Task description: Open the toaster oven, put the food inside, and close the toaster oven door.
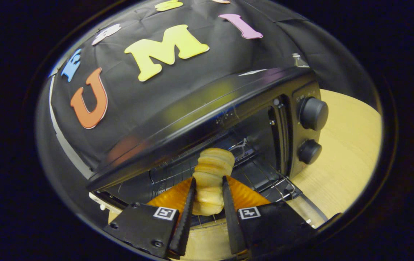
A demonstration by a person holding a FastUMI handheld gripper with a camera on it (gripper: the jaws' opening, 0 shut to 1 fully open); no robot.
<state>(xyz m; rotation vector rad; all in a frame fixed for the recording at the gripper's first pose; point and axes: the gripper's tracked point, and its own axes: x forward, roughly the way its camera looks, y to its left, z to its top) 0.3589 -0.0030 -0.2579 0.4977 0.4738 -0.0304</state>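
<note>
The tool (208, 194) grips a ridged pastry (212, 174) at the open toaster oven's (228, 116) mouth, over its wire rack (264, 177).

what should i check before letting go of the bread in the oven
1. Oven door open: ok, it hangs down below the opening.
2. Grip: ok, the gripper has both fingers pressed on the bread.
3. Bread past the opening: ok, its far end is over the wire rack.
4. Orange tray under the bread: ok, it lies on the rack beneath it.
5. Bread resting on the tray: cannot tell, the contact is hidden.
6. Clearance from the toaster oven ceiling: ok, a gap shows above the bread.
</note>
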